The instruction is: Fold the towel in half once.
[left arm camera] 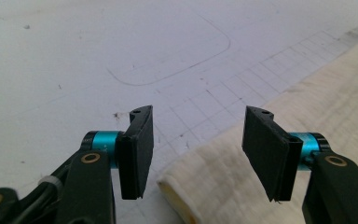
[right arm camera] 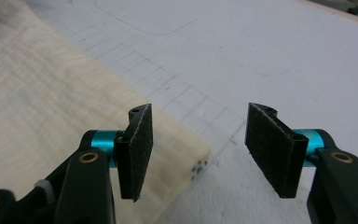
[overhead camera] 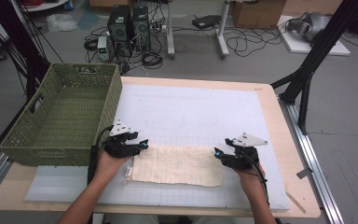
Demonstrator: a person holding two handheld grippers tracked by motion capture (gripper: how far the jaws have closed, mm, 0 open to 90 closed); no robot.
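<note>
- Right now we have one folded cream cloth (overhead camera: 177, 165) lying flat on the white mat (overhead camera: 191, 112) of the worktop (overhead camera: 279, 140), just to the right of the green woven basket (overhead camera: 60, 116).
- Our left hand-held gripper (overhead camera: 142, 144) sits at the cloth's left end, between cloth and basket; its jaws stand apart, with the cloth's folded corner (left arm camera: 186, 186) below the gap and nothing pinched.
- Our right hand-held gripper (overhead camera: 220, 151) sits at the cloth's right end, on the side away from the basket; its jaws stand apart too, and the cloth's corner (right arm camera: 186, 154) lies under the left pad, not gripped.
- We judge the fold is laid and both ends are let go, so the next grasp should take a whole edge of the cloth.
- To do it well, we should bring each pad low over the cloth's corners, catch all layers together, and close both sides at once so the fold stays square.
- We should lift evenly, keeping the cloth taut between the two ends, so that it clears the basket's wall.
- Count: one cloth, one basket, one mat, two hand-held grippers.
</note>
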